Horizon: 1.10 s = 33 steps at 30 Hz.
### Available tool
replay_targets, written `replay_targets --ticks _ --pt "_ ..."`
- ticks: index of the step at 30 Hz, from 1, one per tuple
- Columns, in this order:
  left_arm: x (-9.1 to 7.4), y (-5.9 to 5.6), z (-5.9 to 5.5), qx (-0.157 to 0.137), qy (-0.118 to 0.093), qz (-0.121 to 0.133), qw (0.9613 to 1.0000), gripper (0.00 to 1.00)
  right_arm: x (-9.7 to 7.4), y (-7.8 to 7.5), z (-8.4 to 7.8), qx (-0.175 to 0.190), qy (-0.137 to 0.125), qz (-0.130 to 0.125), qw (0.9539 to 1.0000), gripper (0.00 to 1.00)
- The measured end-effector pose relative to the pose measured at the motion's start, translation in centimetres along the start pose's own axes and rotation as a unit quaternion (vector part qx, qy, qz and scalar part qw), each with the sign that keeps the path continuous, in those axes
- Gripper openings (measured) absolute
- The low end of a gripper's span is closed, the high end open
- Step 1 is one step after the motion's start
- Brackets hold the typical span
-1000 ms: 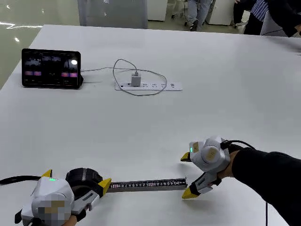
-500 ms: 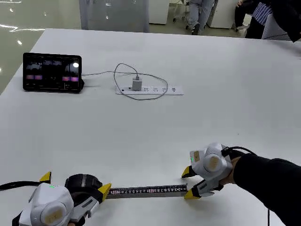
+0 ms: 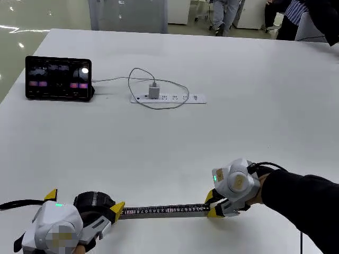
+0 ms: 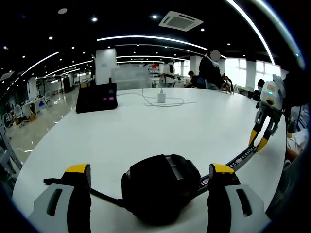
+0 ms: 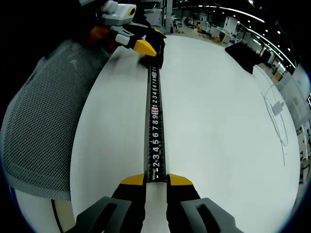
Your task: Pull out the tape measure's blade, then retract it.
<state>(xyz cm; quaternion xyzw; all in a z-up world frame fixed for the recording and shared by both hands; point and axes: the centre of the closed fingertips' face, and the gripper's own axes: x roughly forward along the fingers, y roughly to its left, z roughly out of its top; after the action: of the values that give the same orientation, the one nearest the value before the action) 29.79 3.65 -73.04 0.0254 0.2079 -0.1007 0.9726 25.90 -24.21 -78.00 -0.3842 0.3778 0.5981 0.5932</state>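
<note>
A black tape measure case [image 3: 95, 203] lies on the white table [image 3: 212, 132] at the near left, between the jaws of my left gripper [image 3: 85, 200]. In the left gripper view the case [image 4: 160, 187] has table showing on both sides of it, so the left gripper [image 4: 150, 170] is open around it. The black blade [image 3: 164, 210] runs right along the table to my right gripper [image 3: 211, 206]. In the right gripper view the blade [image 5: 155, 111] ends between the yellow tips of the right gripper [image 5: 156, 180], which is shut on it.
A dark tablet [image 3: 58, 78] stands at the far left. A white power strip [image 3: 167, 97] with a charger and looped cable lies behind the middle. People stand beyond the table's far edge. My dark sleeve [image 3: 302, 201] is at the near right.
The right gripper's jaws, wide apart a second ago, have shut on the blade's end. The left gripper and the case have stayed in place. The blade's length looks unchanged.
</note>
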Motion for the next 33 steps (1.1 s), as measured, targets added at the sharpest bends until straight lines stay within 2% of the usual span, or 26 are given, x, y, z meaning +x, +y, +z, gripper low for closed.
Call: replay_targets --ticks 4,5,6,11,12,13,16,21,24,27,28,33 --pt "0.1 -0.1 -0.3 -0.002 0.008 -0.002 1.0000 0.99 0.1 0.0 0.0 0.003 0.009 -0.005 0.9999 0.12" --pt "0.1 -0.1 -0.4 -0.004 0.012 -0.001 0.9999 0.96 0.1 0.1 0.0 -0.016 0.015 -0.004 0.9998 0.12" --pt "0.1 -0.1 -0.5 -0.005 0.016 -0.001 0.9999 0.94 0.2 0.2 0.1 -0.015 0.019 -0.004 0.9997 0.12" --pt "0.2 -0.3 -1.1 -0.001 0.030 -0.002 0.9996 0.90 0.1 -0.1 0.0 0.017 0.021 0.000 0.9996 0.11" --pt "0.3 -0.4 -1.4 -0.001 0.037 -0.003 0.9993 0.89 0.1 -0.1 -0.1 0.032 0.019 -0.002 0.9993 0.11" --pt "0.3 -0.5 -1.6 -0.005 0.044 -0.004 0.9990 0.89 0.1 -0.1 -0.1 0.031 0.018 -0.001 0.9994 0.11" --pt "0.2 -0.5 -1.4 -0.016 0.046 -0.007 0.9988 0.84 0.2 -0.2 0.0 0.046 0.019 -0.004 0.9988 0.11" --pt "0.1 -0.8 -1.2 -0.045 0.047 -0.013 0.9978 0.74 0.2 -0.2 0.1 0.047 0.028 -0.005 0.9985 0.11" --pt "0.1 -0.8 -1.7 -0.038 0.060 -0.008 0.9974 0.70 0.2 -0.3 0.0 0.050 0.034 -0.001 0.9982 0.11" --pt "0.1 -1.2 -1.6 -0.039 0.061 -0.017 0.9972 0.64 0.2 -0.3 0.0 0.050 0.038 0.001 0.9980 0.10" --pt "0.0 -0.9 -1.7 -0.031 0.063 -0.010 0.9975 0.63 0.2 -0.3 0.0 0.051 0.039 0.002 0.9979 0.10" --pt "-0.1 -1.0 -1.8 -0.037 0.065 -0.013 0.9972 0.62 0.2 -0.3 0.0 0.057 0.035 0.001 0.9978 0.10"
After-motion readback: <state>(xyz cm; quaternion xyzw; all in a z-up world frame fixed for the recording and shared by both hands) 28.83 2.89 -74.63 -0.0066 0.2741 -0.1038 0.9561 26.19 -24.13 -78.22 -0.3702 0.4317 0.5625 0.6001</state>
